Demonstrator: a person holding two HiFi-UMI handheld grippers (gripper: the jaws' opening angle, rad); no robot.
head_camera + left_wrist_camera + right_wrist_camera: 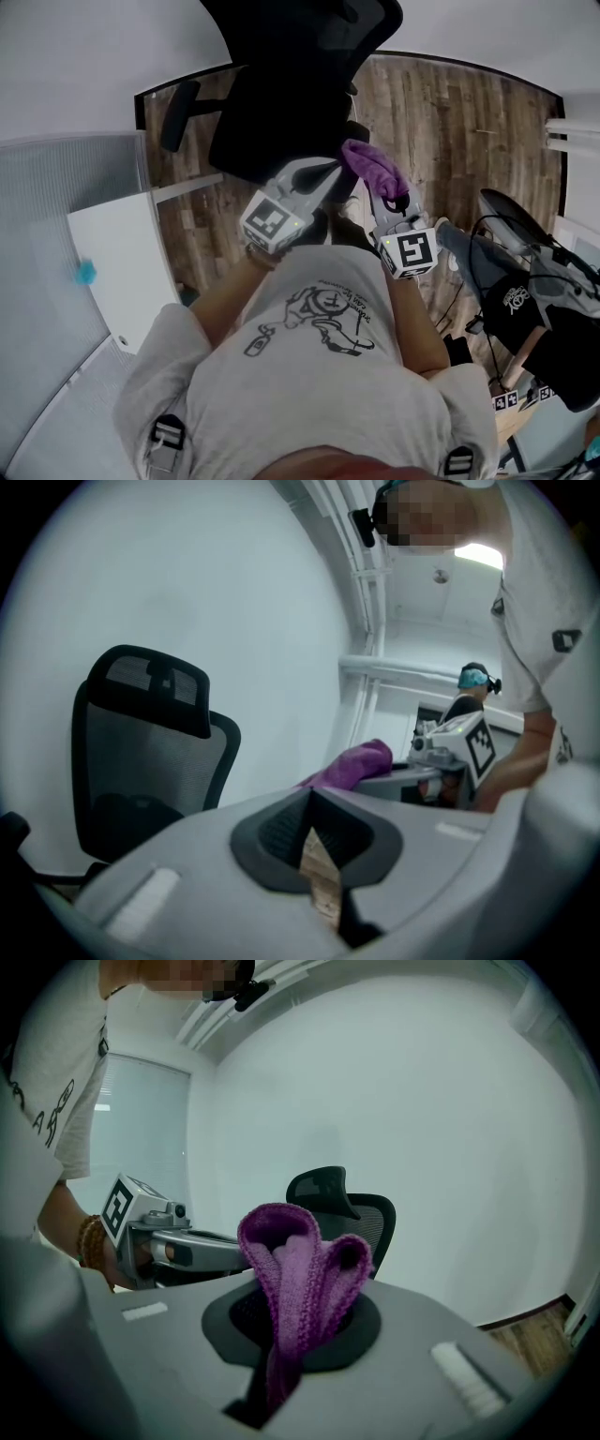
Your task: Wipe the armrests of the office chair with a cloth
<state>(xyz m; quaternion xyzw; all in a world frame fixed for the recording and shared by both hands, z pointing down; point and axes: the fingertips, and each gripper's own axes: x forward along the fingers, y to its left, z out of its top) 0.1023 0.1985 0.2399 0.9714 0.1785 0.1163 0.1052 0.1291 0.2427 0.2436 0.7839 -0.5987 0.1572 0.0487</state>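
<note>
Two grippers | right gripper fingers pinch purple cloth between them | left gripper fingers together, empty | office chair ahead

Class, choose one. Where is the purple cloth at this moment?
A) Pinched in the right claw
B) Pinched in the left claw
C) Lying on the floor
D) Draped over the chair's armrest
A: the folded cloth stands up from between the shut jaws of the right claw.
</note>
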